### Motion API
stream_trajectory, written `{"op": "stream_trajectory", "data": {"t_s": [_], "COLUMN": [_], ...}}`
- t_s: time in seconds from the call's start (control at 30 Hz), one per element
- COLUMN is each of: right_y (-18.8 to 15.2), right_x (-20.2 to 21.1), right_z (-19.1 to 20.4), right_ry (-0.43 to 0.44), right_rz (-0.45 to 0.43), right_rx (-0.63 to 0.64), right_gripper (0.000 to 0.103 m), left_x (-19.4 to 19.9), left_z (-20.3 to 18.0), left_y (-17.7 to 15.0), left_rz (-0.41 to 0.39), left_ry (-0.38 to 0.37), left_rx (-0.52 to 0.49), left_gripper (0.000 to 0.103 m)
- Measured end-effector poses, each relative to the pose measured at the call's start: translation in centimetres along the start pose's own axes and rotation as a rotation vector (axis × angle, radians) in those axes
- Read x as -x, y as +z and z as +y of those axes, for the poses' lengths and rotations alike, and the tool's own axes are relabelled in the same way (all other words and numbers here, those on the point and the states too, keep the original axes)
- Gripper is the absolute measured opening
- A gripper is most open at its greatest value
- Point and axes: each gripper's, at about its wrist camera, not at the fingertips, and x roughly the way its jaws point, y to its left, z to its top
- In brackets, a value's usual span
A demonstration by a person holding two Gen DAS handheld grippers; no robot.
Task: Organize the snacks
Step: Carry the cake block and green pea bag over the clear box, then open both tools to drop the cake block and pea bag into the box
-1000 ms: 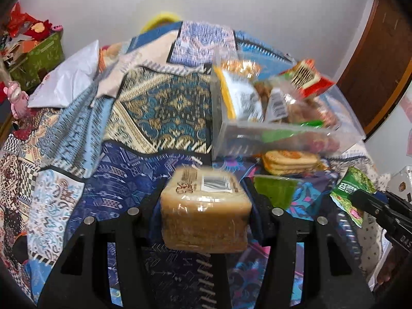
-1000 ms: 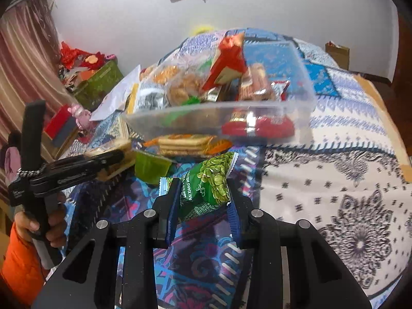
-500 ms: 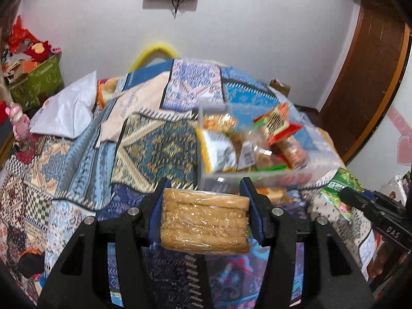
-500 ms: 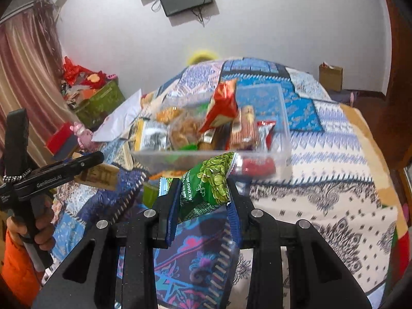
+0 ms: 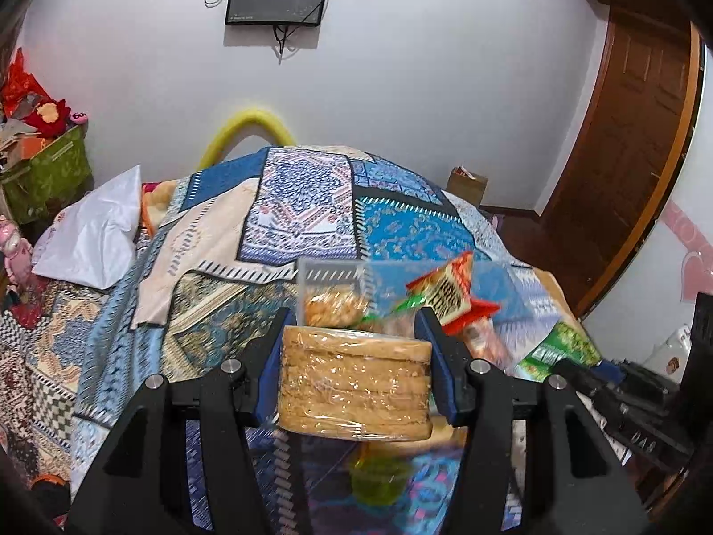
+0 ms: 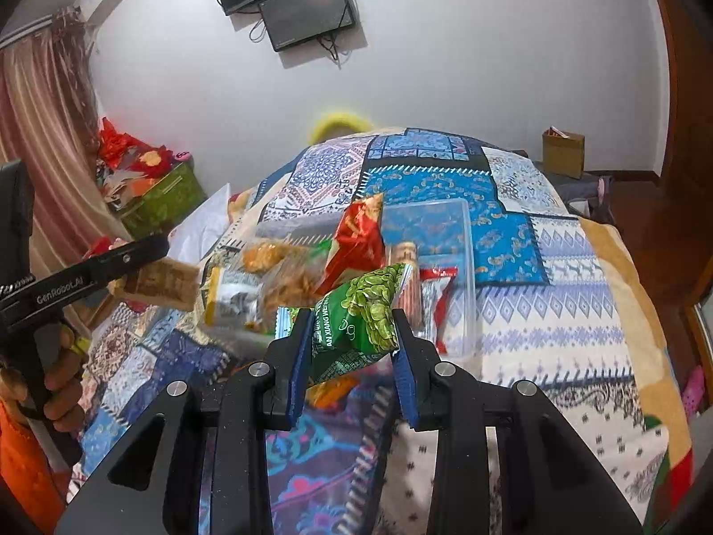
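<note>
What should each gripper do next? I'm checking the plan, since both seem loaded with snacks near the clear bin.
Probably carry both forward over the clear bin and release there. The left gripper clamps a wrapped cracker stack, the right gripper pinches a green seed packet, both off the bedspread, and the bin already holds other snacks.

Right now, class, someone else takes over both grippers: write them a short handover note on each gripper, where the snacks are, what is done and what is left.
Left gripper: shut on the wrapped stack of crackers, held in the air.
Right gripper: shut on the green snack packet, also held in the air.
Clear plastic bin sits on the patchwork bedspread, already holding several packets, including a red packet.
Left: put both held snacks in the bin. A green item lies blurred on the spread near the bin, probably next.
</note>
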Motion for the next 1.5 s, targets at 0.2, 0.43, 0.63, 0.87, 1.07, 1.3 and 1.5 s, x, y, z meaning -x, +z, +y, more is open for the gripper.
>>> {"op": "stream_trajectory", "data": {"t_s": [0.2,0.43,0.63,0.87,1.07,1.3,1.5], "right_y": [1.0,1.2,1.0,0.2,0.2,0.4,0.9], "right_x": [-2.3,-5.5,-7.4,-8.3,-7.5,-5.5,-3.2], "right_z": [-0.1,0.1,0.2,-0.1,0.0,0.2,0.5], "right_ry": [0.003,0.008,0.012,0.017,-0.006,-0.034,-0.041], "right_rz": [0.022,0.068,0.101,0.129,0.136,0.115,0.075], "right_rx": [0.013,0.039,0.047,0.025,0.025,0.038,0.049], "right_gripper": [0.030,0.030,0.030,0.032,0.037,0.049,0.053], "left_x": [-3.2,-7.0,-9.4,-9.6,-9.6,-6.3,-2.4], "left_z": [-1.7,-3.1,-3.2,-3.9,-3.0,-2.2,-1.8], "left_y": [1.9,2.8,2.0,0.7,-0.3,-0.2,-0.2], "left_rz": [-0.007,-0.016,0.001,0.033,0.096,0.075,0.035], "left_ry": [-0.001,0.020,0.015,0.030,0.030,0.009,0.004], "left_rx": [-0.002,-0.022,-0.012,-0.071,-0.039,-0.005,-0.009], "left_gripper": [0.055,0.055,0.055,0.055,0.059,0.061,0.065]}}
